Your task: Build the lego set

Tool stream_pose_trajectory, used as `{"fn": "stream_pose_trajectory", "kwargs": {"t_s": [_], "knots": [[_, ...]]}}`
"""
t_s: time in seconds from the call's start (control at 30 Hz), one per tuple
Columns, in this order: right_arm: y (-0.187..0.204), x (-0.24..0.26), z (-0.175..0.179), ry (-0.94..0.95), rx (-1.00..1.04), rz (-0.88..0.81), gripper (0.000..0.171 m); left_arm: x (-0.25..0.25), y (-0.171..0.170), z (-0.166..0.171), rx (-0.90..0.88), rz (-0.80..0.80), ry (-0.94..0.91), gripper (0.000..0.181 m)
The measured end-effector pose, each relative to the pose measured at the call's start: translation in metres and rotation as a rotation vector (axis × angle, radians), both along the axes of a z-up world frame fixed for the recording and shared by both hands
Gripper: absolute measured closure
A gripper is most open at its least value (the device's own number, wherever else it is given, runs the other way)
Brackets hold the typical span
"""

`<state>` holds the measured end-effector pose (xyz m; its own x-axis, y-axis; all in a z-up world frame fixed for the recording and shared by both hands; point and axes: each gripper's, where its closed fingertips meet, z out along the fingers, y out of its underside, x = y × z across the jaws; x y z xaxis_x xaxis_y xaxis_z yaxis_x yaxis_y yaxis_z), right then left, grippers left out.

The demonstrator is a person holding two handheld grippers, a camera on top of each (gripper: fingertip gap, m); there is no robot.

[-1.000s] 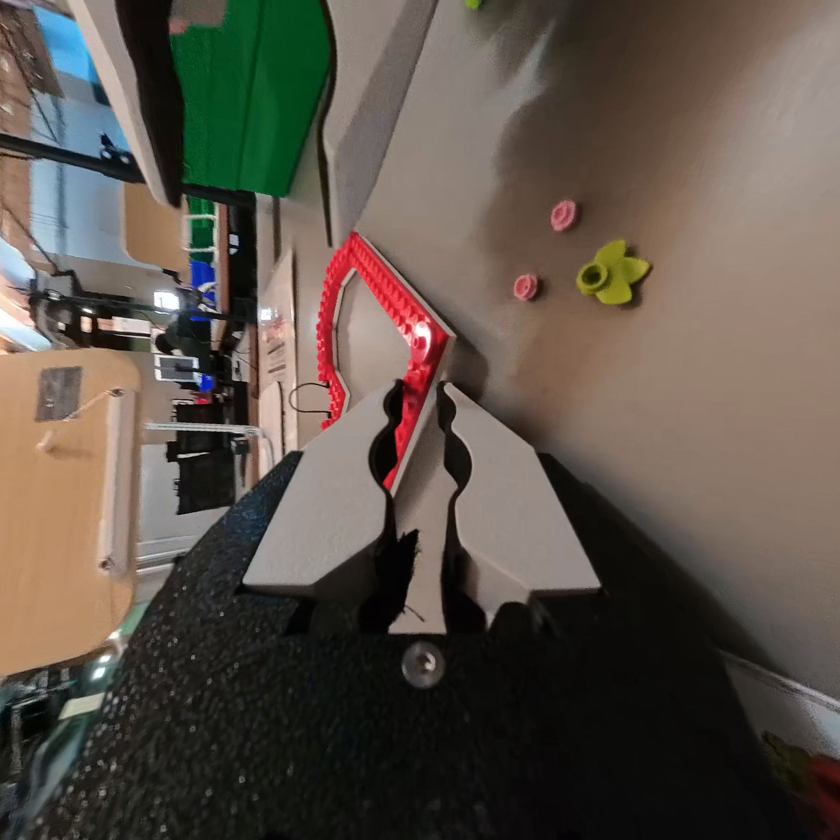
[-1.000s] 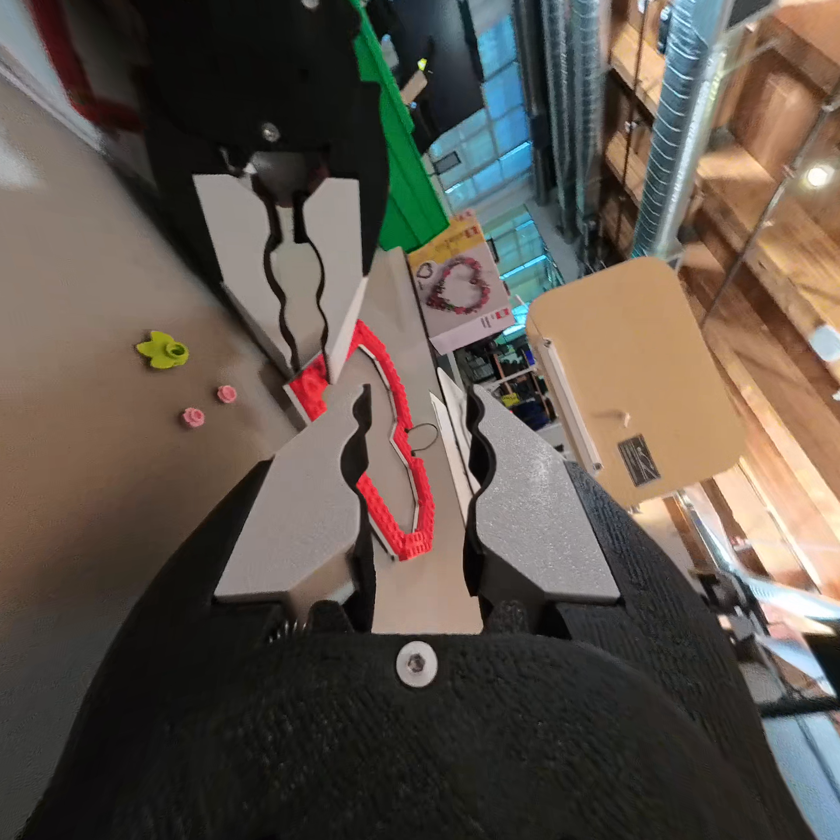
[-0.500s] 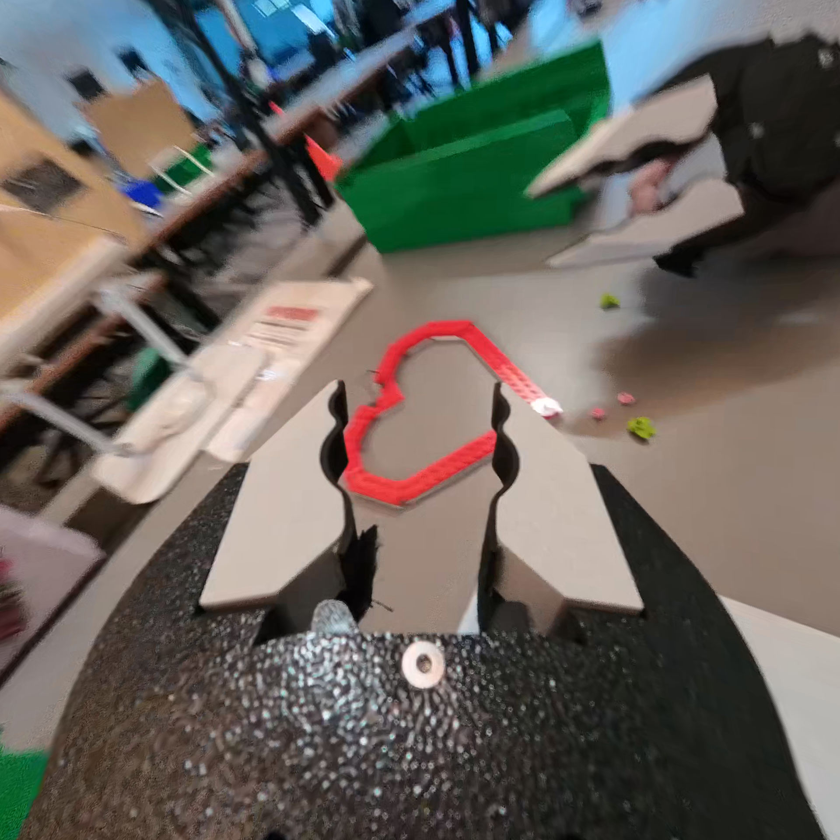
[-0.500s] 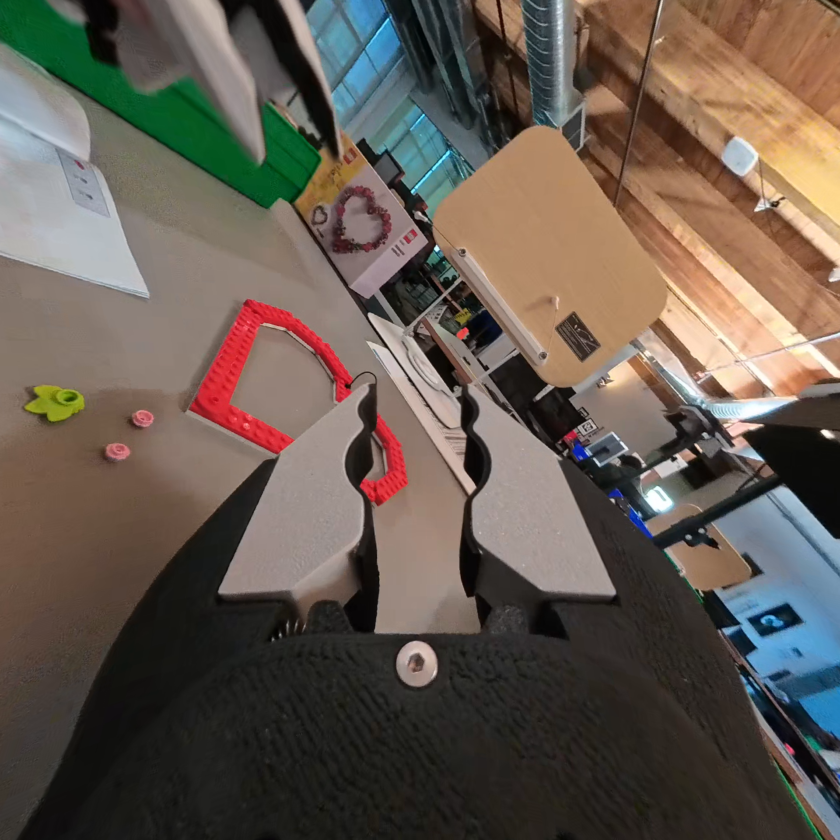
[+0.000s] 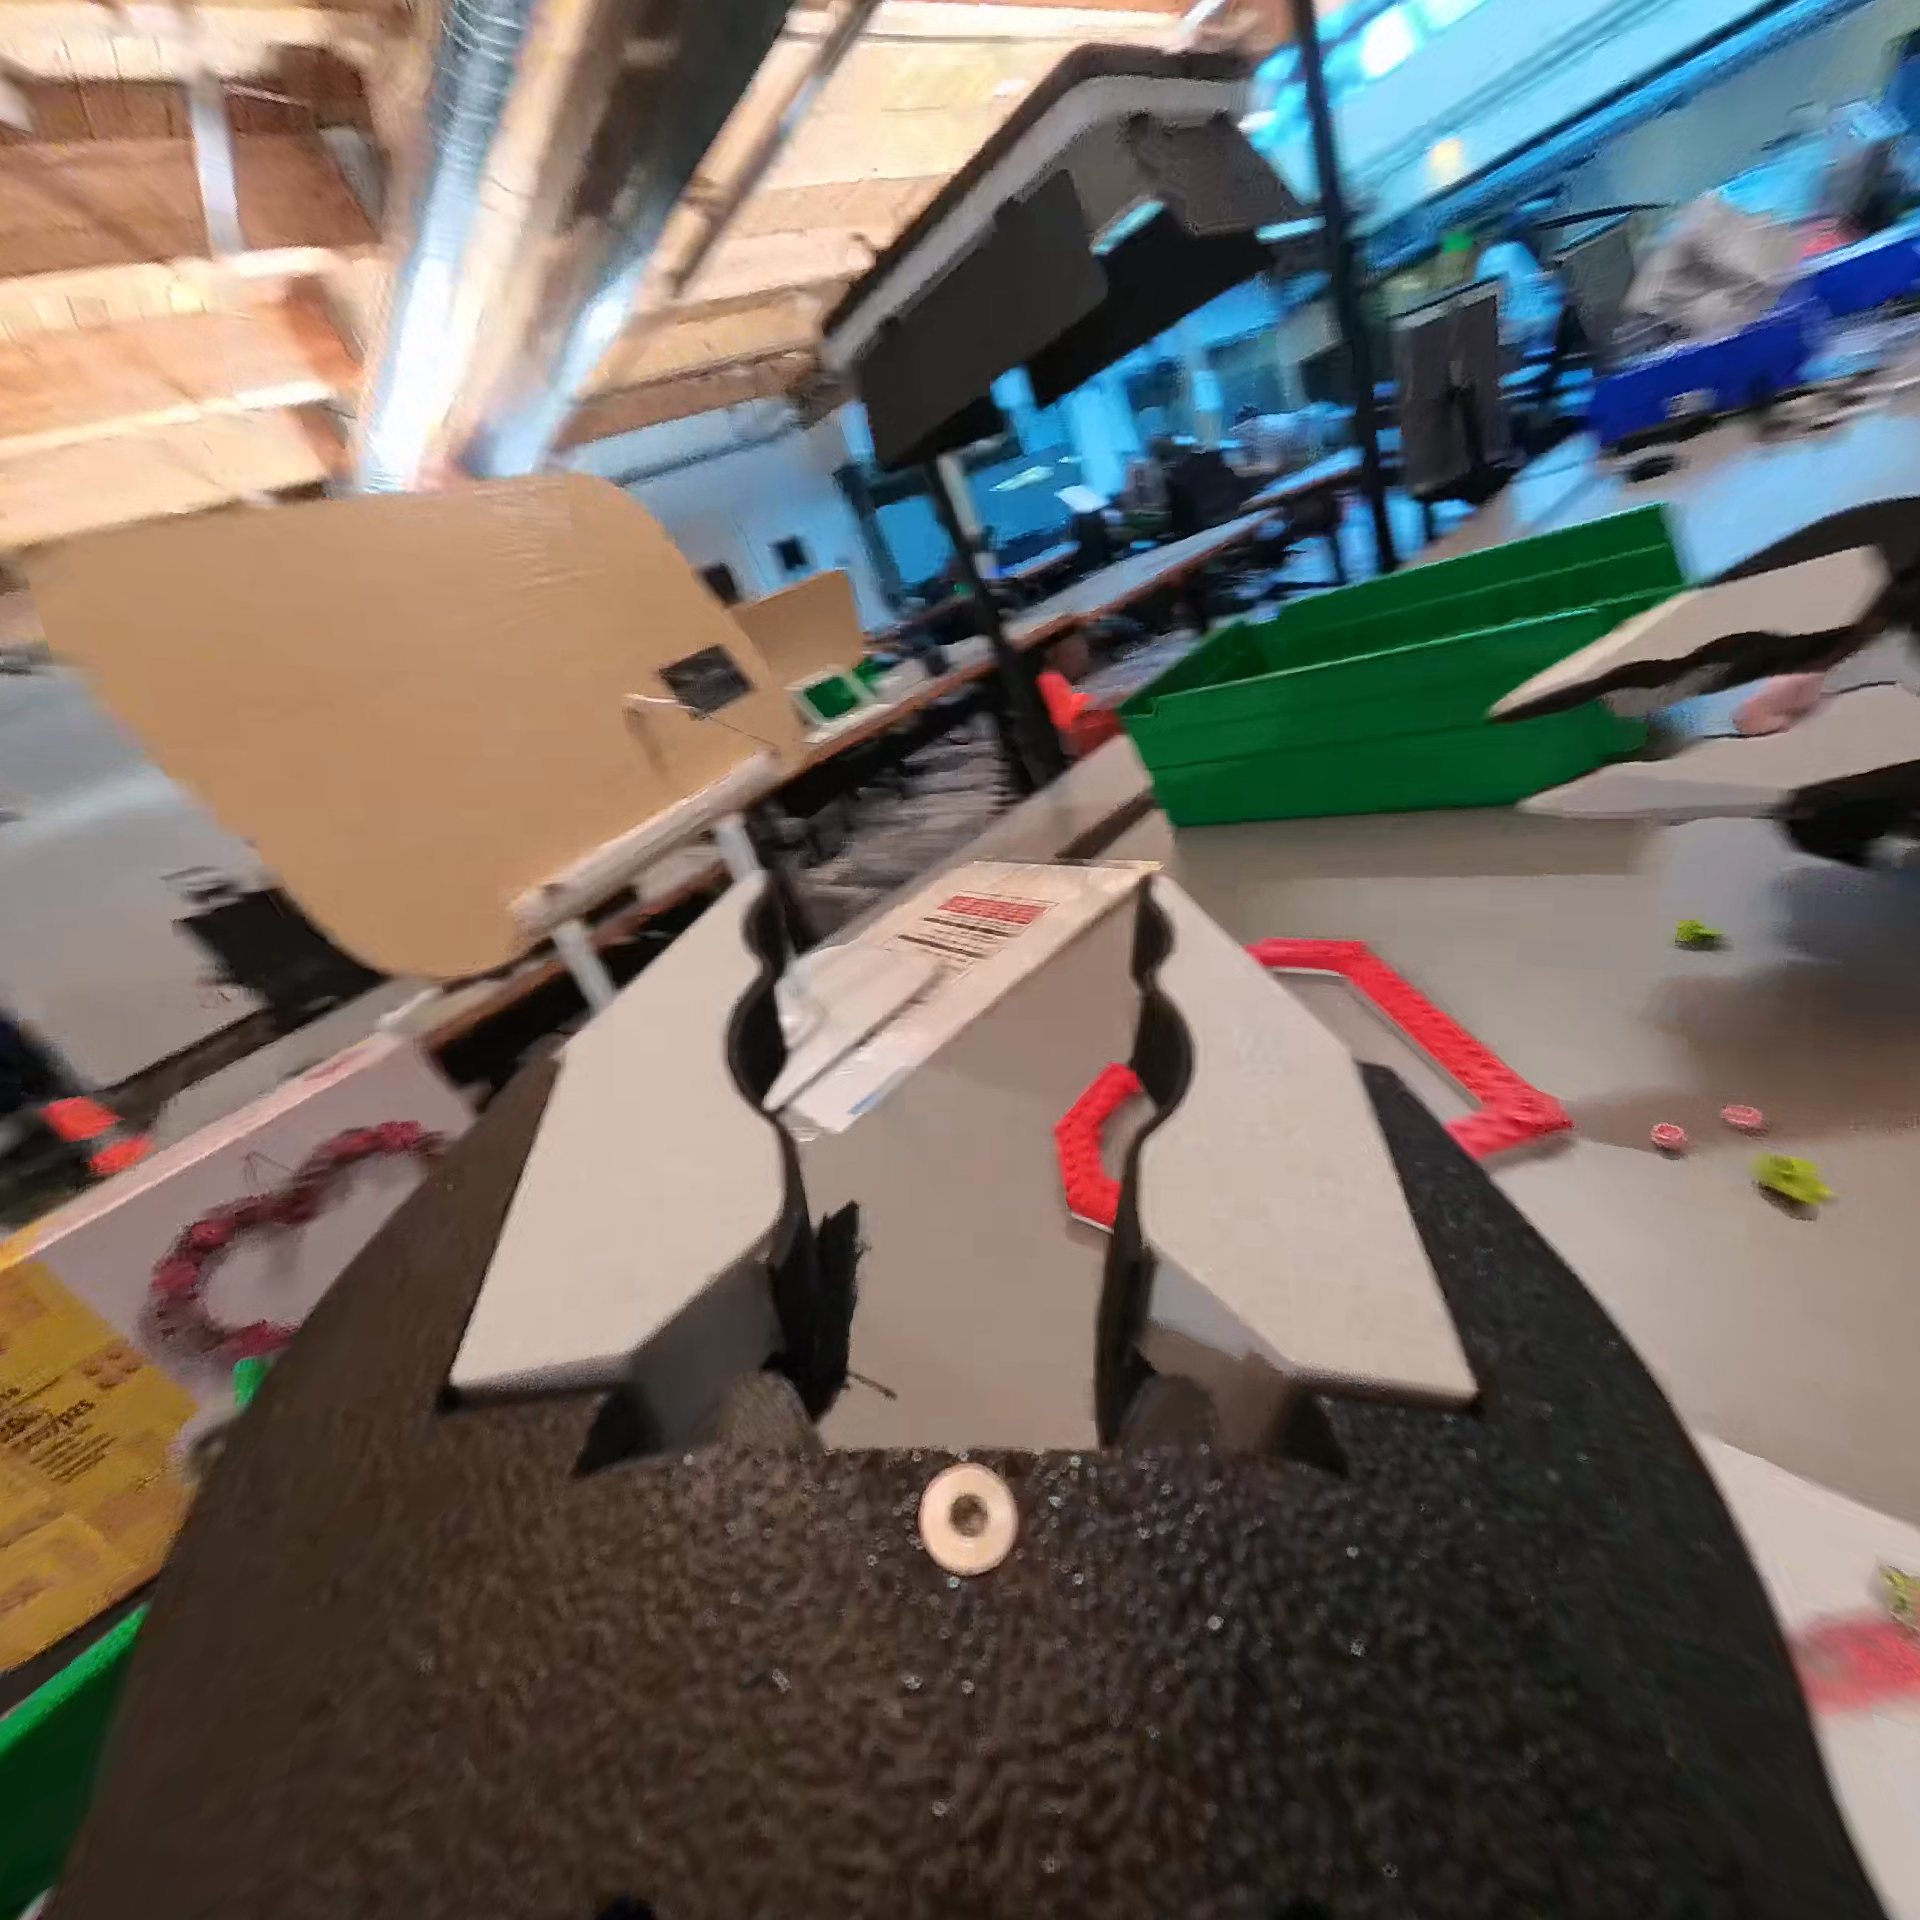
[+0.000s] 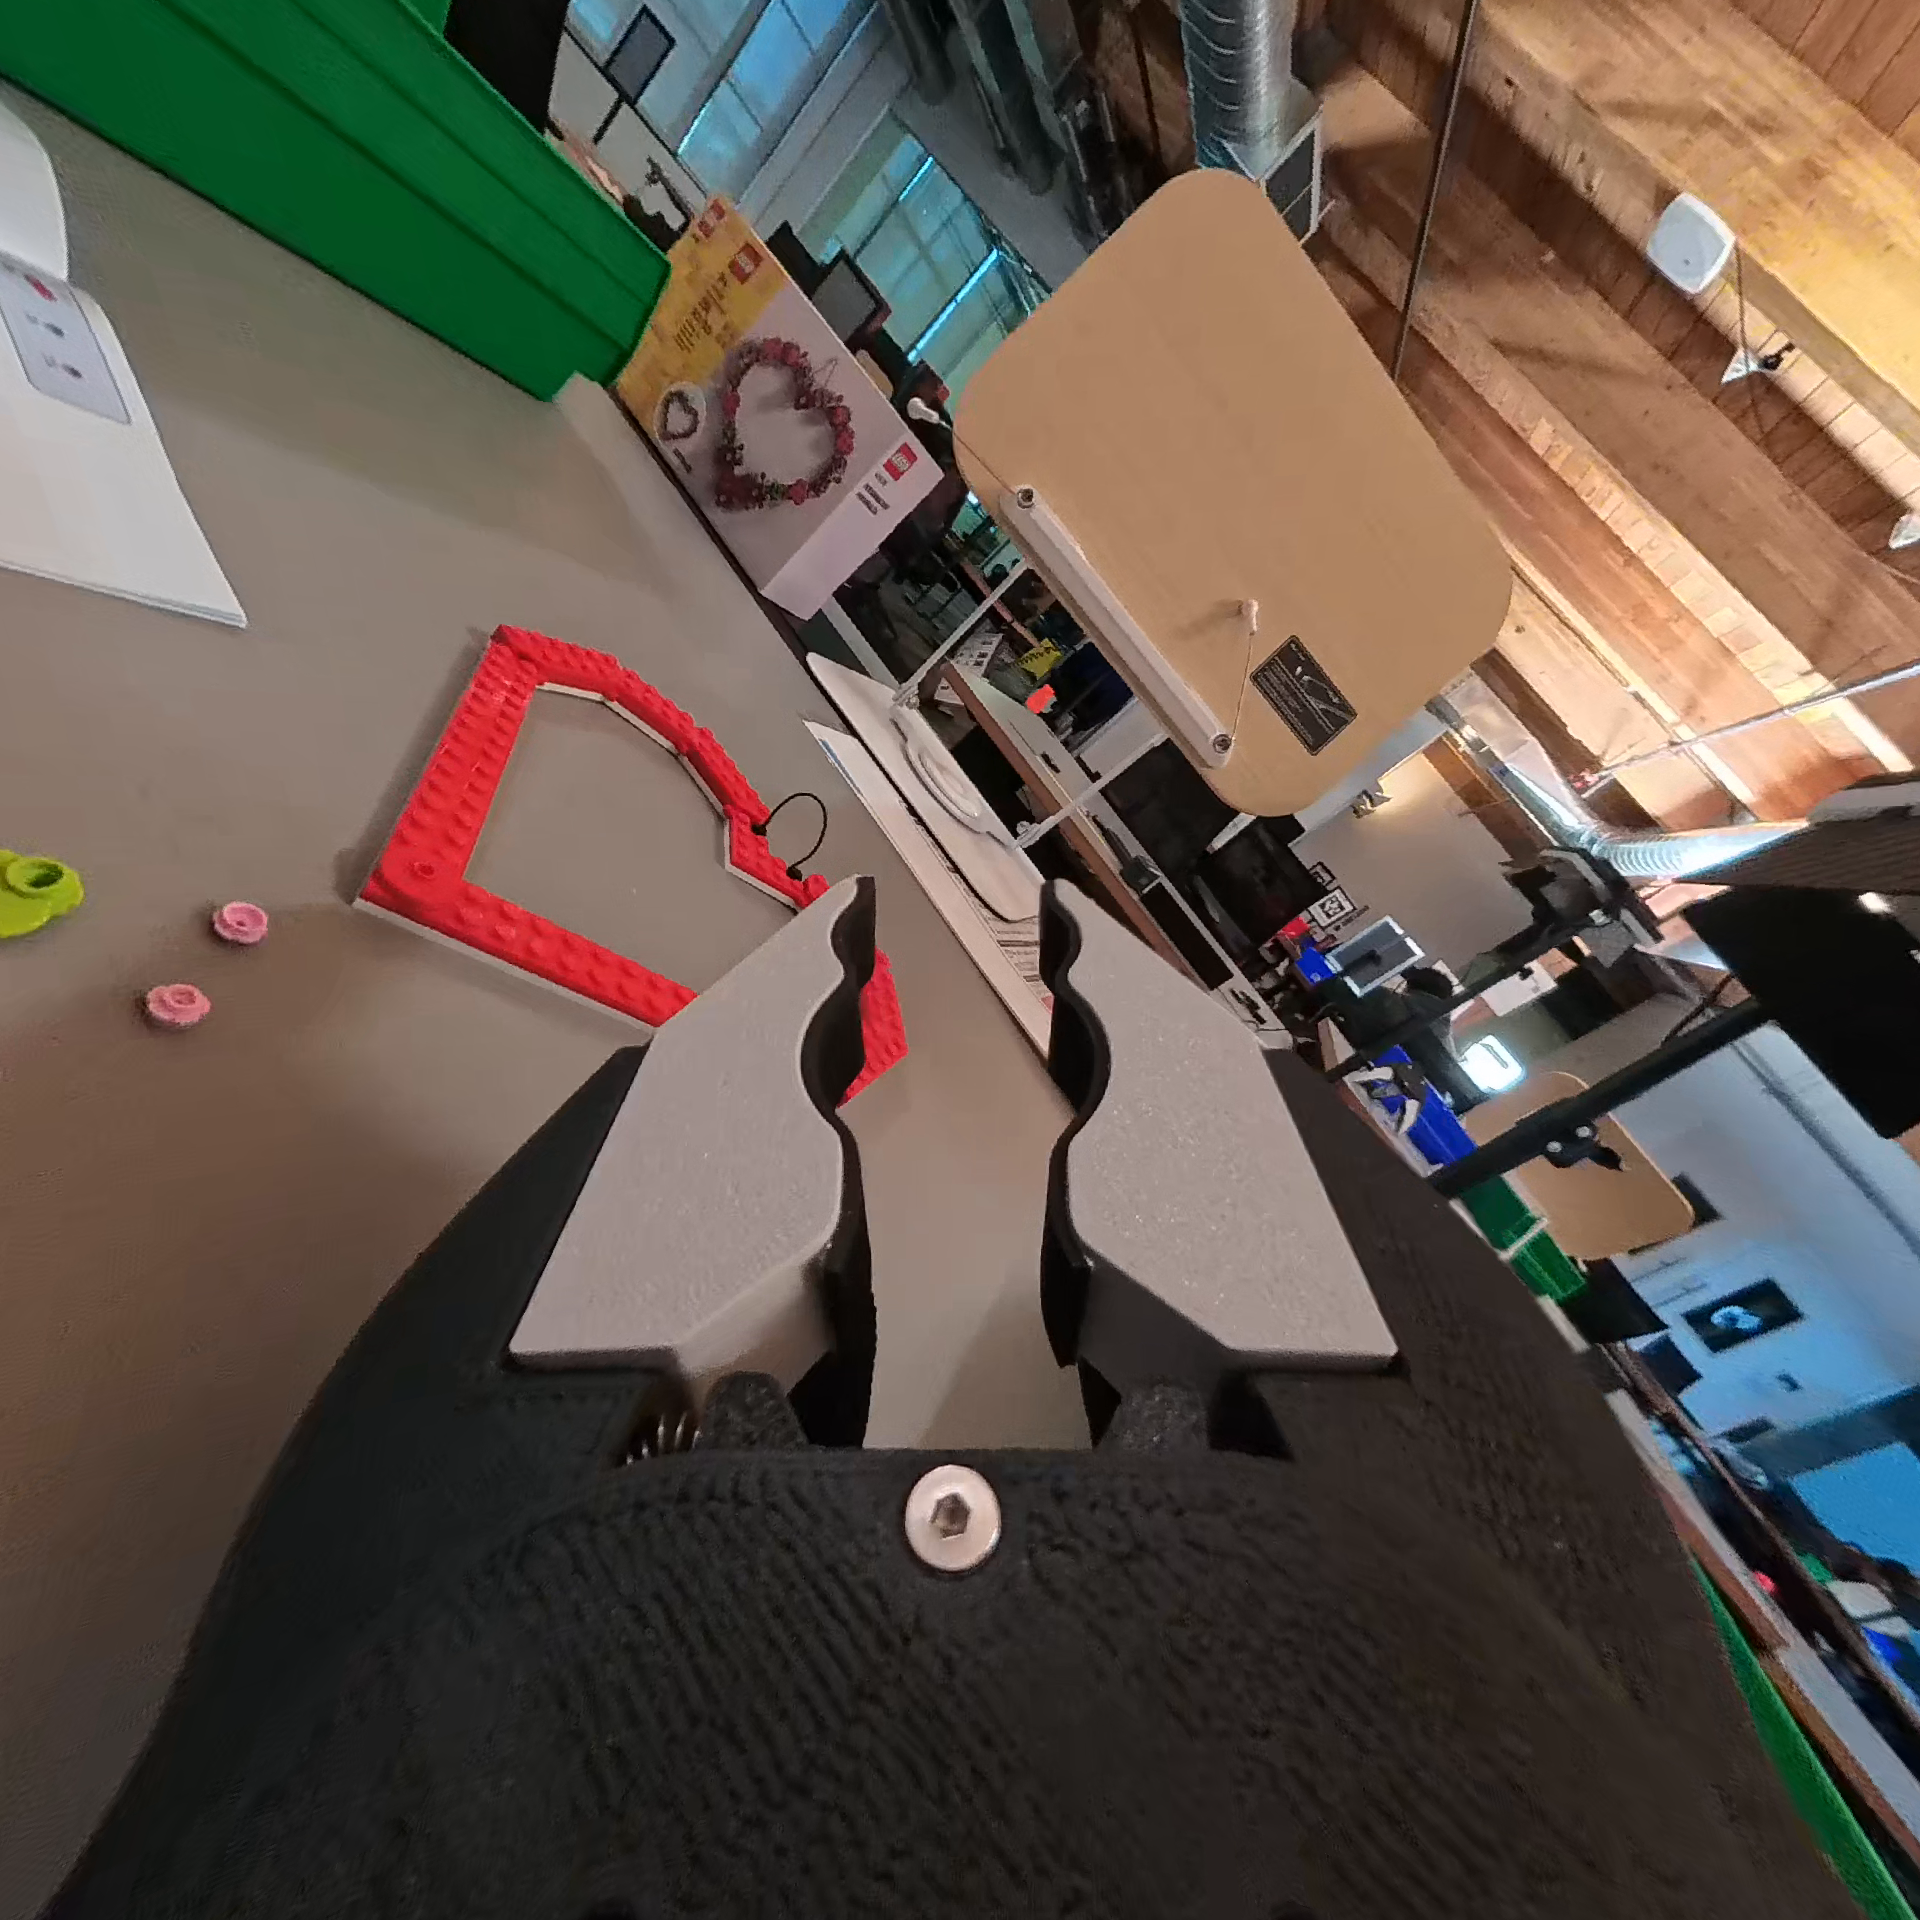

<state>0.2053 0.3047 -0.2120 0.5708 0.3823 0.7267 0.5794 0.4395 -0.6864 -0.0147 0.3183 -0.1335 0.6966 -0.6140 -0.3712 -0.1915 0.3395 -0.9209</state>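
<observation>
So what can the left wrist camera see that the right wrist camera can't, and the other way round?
Only the left wrist view shows the other gripper, the right gripper, at its right edge, and a second lime green piece farther back.

Only the right wrist view shows the open white instruction booklet and the black cord loop on the heart's notch.

Both show the red heart-shaped Lego frame, two pink round studs, a lime green flower piece, the green bins and the set's box.

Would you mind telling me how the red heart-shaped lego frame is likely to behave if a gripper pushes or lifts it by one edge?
The red heart frame lies flat on the table, so a push would probably slide it, not tip it. It is thin and open-centred, so likely light. Lifted by one edge, it may flex at its joints.
</observation>
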Motion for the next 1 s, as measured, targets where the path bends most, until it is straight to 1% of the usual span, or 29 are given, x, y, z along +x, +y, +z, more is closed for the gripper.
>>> {"fn": "stream_pose_trajectory", "kwargs": {"t_s": [0.07,0.13,0.2,0.23,0.33,0.43,0.5,0.57,0.63,0.7,0.73,0.77,0.87,1.0], "knots": [[0.002,0.003,0.0,0.009,-0.006,0.0,0.141,-0.003,0.006,-0.003,0.105,0.134,-0.032,0.133],[0.009,0.011,-0.002,0.009,-0.013,-0.025,0.142,0.013,0.008,-0.026,0.138,0.158,0.07,0.135],[0.014,0.019,-0.004,0.025,-0.034,-0.042,0.142,0.032,0.01,-0.045,0.143,0.152,0.19,0.136],[0.016,0.023,-0.003,0.043,-0.042,-0.045,0.142,0.039,0.008,-0.05,0.15,0.131,0.207,0.136],[0.014,0.027,0.003,0.083,-0.048,-0.039,0.141,0.051,0.004,-0.056,0.121,0.074,0.208,0.136],[0.009,0.025,0.005,0.076,-0.067,0.001,0.141,0.048,0.003,-0.053,0.094,0.047,0.169,0.135],[0.004,0.019,-0.002,0.041,-0.152,0.074,0.141,0.046,0.004,-0.052,0.061,0.03,0.129,0.134],[-0.002,0.018,-0.013,0.01,-0.297,0.128,0.142,0.044,0.005,-0.051,0.027,0.015,0.093,0.133],[-0.011,0.021,-0.028,-0.019,-0.501,0.178,0.144,0.044,0.007,-0.053,0.007,0.008,0.081,0.134],[-0.024,0.03,-0.049,-0.047,-0.77,0.193,0.144,0.044,0.008,-0.056,0.004,0.007,0.095,0.134],[-0.03,0.035,-0.058,-0.059,-0.875,0.194,0.145,0.044,0.008,-0.057,0.006,0.007,0.103,0.134],[-0.034,0.04,-0.064,-0.07,-0.936,0.184,0.145,0.044,0.008,-0.057,0.007,0.006,0.109,0.134],[-0.039,0.048,-0.075,-0.1,-1.002,0.173,0.15,0.047,0.006,-0.059,0.0,-0.007,0.117,0.134],[-0.038,0.047,-0.091,-0.147,-1.041,0.153,0.149,0.053,0.003,-0.062,-0.009,-0.033,0.13,0.135]]}}
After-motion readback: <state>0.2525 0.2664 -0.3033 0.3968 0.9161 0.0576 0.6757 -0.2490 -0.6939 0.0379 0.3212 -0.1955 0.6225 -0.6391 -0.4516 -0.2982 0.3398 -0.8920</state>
